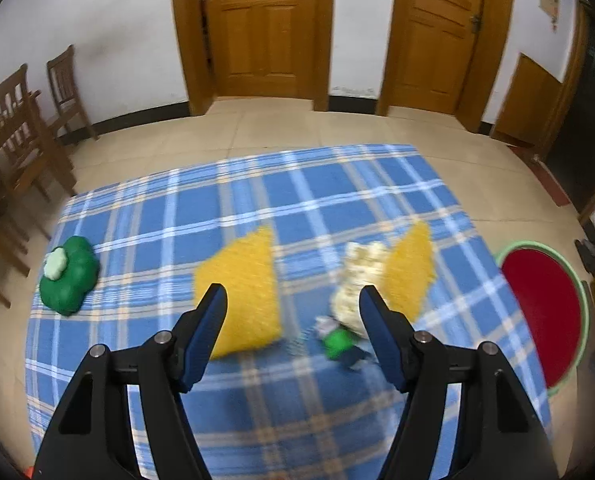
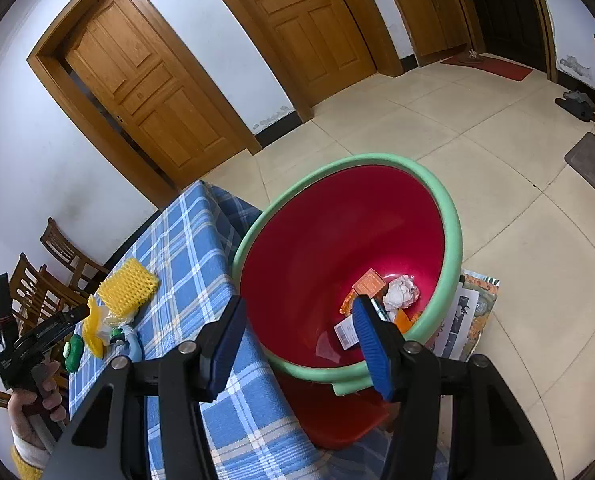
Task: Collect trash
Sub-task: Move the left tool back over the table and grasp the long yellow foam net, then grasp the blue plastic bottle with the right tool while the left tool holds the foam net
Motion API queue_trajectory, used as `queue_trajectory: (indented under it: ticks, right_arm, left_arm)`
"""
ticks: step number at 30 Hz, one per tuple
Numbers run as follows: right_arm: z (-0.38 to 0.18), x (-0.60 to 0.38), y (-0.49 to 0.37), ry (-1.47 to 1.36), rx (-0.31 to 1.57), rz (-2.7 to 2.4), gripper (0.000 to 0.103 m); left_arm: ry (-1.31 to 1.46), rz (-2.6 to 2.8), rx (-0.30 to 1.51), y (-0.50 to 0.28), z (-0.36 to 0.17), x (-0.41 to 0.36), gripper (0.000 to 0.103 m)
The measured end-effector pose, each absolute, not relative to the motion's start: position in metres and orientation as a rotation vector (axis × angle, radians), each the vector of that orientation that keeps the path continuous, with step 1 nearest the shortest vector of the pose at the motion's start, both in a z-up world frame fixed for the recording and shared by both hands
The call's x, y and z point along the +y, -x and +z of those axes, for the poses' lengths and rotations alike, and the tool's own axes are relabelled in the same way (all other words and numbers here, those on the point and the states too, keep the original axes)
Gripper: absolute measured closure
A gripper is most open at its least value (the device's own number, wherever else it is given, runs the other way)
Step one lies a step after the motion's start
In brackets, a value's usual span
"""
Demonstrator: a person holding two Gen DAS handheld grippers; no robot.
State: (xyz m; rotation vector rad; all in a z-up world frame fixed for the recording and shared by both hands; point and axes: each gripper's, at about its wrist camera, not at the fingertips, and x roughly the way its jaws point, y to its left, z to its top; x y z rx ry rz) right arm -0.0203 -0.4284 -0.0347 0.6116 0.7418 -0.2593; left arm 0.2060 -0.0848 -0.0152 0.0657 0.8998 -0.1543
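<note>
- Left wrist view: the left gripper (image 1: 293, 300) hangs over the blue plaid tablecloth (image 1: 257, 412), jaws spread wide and holding nothing. Just ahead lie two yellow foam nets (image 1: 241, 284), a crumpled whitish wrapper (image 1: 355, 280) and a small green-capped bottle (image 1: 339, 342). My advice: come down on the wrapper first, pinching its bulk rather than an edge. The picture is blurred, so detail is unsure.
- Right wrist view: the right gripper (image 2: 297, 338) is likewise wide apart and empty, poised over the red basin (image 2: 453, 236) beside the table. Inside lie a crumpled white paper (image 2: 400, 291), an orange box (image 2: 370, 282) and a labelled packet.
</note>
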Motion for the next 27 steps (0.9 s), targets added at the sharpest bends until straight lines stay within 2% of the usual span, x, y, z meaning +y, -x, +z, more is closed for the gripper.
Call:
queue_trajectory:
  ticks: [5, 9, 11, 14, 16, 18, 27]
  right_arm:
    - [-0.035, -0.424, 0.018, -0.604, 0.749, -0.259, 0.044]
    - [-0.036, -0.421, 0.016, -0.598, 0.758, -0.259, 0.044]
    - [-0.037, -0.420, 0.015, -0.596, 0.761, -0.261, 0.044]
    - [-0.037, -0.419, 0.015, -0.591, 0.765, -0.262, 0.044]
    - [-0.036, -0.418, 0.014, -0.589, 0.766, -0.260, 0.044]
    - [-0.036, -0.417, 0.012, -0.587, 0.769, -0.258, 0.044]
    - [-0.035, -0.405, 0.005, -0.566, 0.777, -0.225, 0.044]
  left_arm:
    - [-0.084, -0.107, 0.920, -0.216, -0.026, -0.073, 0.034]
    - [-0.073, -0.105, 0.955, -0.223, -0.037, -0.067, 0.041]
    - [-0.063, -0.126, 0.967, -0.224, -0.042, -0.065, 0.052]
    - [-0.006, -0.161, 0.981, -0.224, -0.046, -0.060, 0.076]
    - [0.026, -0.174, 0.979, -0.223, -0.045, -0.056, 0.080]
    - [0.043, -0.183, 0.968, -0.220, -0.043, -0.053, 0.090]
    - [0.143, -0.239, 0.928, -0.203, -0.025, -0.035, 0.092]
